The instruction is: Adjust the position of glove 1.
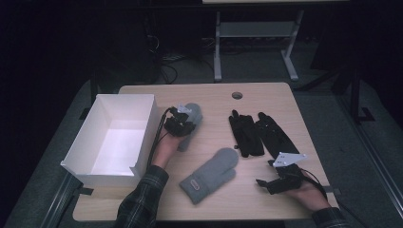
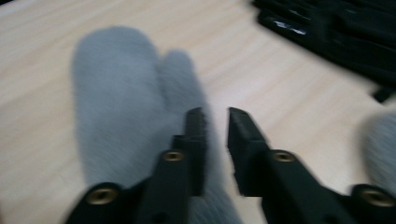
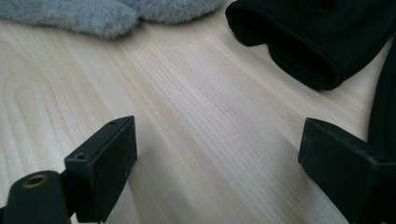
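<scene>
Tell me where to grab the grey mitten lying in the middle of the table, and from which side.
Take the grey mitten by its cuff, the wide end with the label nearest the table's front edge. It lies flat and slanted, with its tip towards the black gloves, so the cuff is probably the easiest part to reach. Come from above at the front, with the jaws across the cuff's edge to pinch both layers.

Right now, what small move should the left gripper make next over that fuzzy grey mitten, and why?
Probably pinch the jaws fully onto the fuzzy grey mitten at its edge. The left gripper sits right over that mitten beside the open white box, its jaws nearly together with a slim gap. The blur hides whether they grip the fabric yet. A sure hold should come before any lift.
</scene>
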Motion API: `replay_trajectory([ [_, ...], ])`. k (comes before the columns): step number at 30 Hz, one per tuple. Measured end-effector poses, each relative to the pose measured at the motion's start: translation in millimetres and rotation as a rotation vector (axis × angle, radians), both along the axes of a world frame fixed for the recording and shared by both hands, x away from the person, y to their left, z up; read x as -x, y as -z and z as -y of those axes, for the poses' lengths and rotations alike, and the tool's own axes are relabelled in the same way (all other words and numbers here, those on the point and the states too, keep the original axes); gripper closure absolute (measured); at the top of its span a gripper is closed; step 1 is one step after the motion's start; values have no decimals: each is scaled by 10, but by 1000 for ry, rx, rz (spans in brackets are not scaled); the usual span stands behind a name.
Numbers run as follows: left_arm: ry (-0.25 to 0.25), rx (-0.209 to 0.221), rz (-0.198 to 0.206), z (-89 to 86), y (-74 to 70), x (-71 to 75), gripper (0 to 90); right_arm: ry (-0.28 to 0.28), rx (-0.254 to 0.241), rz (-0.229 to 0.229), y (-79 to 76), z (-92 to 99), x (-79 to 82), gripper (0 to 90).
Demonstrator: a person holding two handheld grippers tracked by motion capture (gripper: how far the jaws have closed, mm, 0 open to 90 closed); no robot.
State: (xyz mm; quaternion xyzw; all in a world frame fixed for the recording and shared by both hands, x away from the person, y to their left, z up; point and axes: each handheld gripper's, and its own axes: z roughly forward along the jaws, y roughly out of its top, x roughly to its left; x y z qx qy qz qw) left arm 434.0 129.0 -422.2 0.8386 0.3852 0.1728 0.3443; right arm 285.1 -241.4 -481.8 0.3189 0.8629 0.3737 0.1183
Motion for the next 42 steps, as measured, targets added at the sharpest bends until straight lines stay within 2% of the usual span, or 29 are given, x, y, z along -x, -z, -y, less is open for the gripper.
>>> replay_trajectory([
  [2, -12, -9, -2, -6, 16, -87, 889, 0, 0, 0, 0, 0, 0, 115],
  [6, -16, -32, -13, -8, 67, -245, 895, 1, 0, 0, 0, -1, 0, 115],
  [10, 2, -42, -48, 28, 159, -341, 896, 7, -1, -5, -2, -7, 3, 115],
  [15, 51, -76, -85, 124, 265, -334, 897, 11, -2, -5, -2, -11, 1, 115],
  [23, 140, -81, -124, 285, 240, -208, 897, 15, -2, -3, -1, -16, -1, 115],
  [29, 205, -87, -127, 419, 231, -54, 897, 16, -2, -2, 0, -17, -2, 116],
  [30, 208, -76, -122, 432, 242, -34, 897, 17, -2, -2, 0, -17, -2, 115],
  [33, 216, -77, -124, 423, 229, -31, 896, 18, -2, -2, 0, -18, -3, 115],
  [35, 204, -61, -116, 402, 193, -29, 889, 18, -2, -2, 0, -18, -3, 115],
  [39, 188, -58, -77, 312, 85, -47, 829, 18, -2, -2, 0, -18, -3, 115],
  [40, 184, -65, -65, 282, 64, -66, 806, 18, -2, -2, 0, -19, -4, 115],
  [41, 166, -52, -57, 252, 54, -94, 779, 19, -2, -2, 0, -19, -4, 115],
  [42, 163, -49, -58, 231, 47, -113, 712, 19, -3, -2, 0, -20, -4, 115],
])
